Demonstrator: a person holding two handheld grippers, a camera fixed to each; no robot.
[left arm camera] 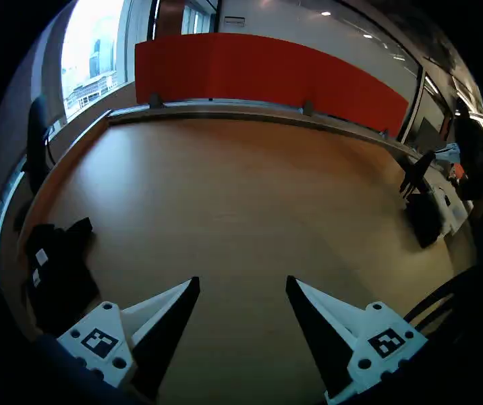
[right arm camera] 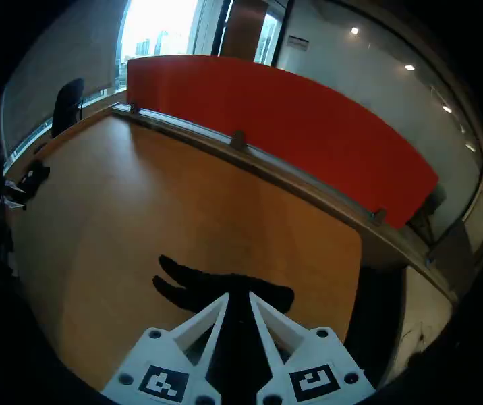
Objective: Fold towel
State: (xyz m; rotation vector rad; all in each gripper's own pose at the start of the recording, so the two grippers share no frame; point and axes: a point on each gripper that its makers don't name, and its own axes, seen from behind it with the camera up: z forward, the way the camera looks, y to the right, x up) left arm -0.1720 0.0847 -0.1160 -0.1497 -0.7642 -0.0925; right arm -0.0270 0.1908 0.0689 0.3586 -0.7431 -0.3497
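Our left tongs [left arm camera: 241,290] stand wide open, holding nothing, over the bare table [left arm camera: 241,189]. Our right tongs [right arm camera: 239,297] pinch the black towel [right arm camera: 187,283], well apart from the red partition [right arm camera: 295,128].

Both views look low across the table [left arm camera: 241,189] toward the red partition [left arm camera: 268,74]

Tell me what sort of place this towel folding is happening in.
Most likely an open-plan office. A long light-wood desk carries a red divider panel along its far edge, and a dark office chair stands beside a large bright window that looks out on buildings.
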